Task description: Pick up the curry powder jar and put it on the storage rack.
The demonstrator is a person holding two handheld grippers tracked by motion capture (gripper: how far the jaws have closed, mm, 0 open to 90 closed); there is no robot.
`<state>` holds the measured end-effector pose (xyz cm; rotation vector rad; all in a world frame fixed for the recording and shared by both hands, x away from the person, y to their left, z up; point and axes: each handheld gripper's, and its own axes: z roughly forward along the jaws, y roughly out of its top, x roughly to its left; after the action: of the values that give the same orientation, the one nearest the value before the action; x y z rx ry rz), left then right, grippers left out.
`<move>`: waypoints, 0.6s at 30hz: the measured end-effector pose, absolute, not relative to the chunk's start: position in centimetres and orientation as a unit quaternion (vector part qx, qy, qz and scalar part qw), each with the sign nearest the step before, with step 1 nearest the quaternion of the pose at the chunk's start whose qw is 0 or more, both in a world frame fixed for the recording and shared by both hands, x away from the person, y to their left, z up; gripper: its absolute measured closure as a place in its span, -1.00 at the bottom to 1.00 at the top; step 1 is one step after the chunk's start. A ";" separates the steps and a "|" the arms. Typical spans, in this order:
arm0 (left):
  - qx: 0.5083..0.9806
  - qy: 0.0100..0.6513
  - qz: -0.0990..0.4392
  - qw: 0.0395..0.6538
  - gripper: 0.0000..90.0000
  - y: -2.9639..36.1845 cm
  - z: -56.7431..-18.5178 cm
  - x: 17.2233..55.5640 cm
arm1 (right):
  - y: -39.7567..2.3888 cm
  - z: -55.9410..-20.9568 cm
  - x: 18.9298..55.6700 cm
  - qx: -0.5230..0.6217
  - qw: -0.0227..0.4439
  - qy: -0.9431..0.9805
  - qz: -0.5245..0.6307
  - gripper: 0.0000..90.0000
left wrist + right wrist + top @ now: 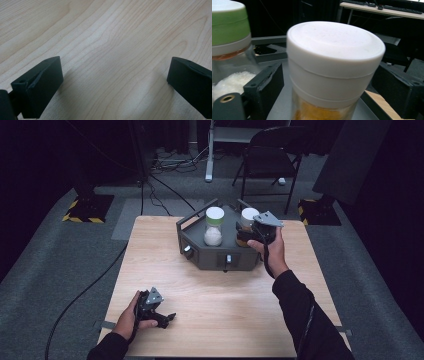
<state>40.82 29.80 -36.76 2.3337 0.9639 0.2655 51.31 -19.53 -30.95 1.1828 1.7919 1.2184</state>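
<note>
A jar with a white lid [248, 215] and amber contents stands at the right of a dark grey carrier [215, 259] on the wooden table [215, 310]. Beside it, on the left, stands a green-lidded jar [214, 227] holding white powder. My right gripper [248, 232] is at the white-lidded jar [332, 70], one jaw on each side of it, and a small gap shows at either side, so it is open. The green-lidded jar [229, 37] is at the left of the right gripper view. My left gripper [167, 319] rests low at the table's front left. Its jaws [115, 82] stand wide apart over bare wood.
The carrier has raised handle bars at its back and knobs on its front face. Behind the table are a folding chair [270, 155], floor cables [170, 165] and stand bases with yellow-black tape [87, 209]. Bare wood [220, 290] lies between the carrier and the front edge.
</note>
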 end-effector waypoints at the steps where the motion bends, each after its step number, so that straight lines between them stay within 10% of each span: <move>1: 0.878 0.363 0.100 0.297 -0.99 29.8 -36.8 40.8 | -19.5 -30.9 51.2 0.451 0.331 0.686 0.465 -0.76; 18: 0.878 0.359 0.102 0.298 -0.99 29.8 -36.8 40.8 | -20.2 -31.2 48.9 0.436 0.347 0.688 0.465 -0.79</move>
<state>40.83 29.84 -36.80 2.3336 0.9551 0.2710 48.86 -20.16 -31.25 1.1309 1.7839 1.2059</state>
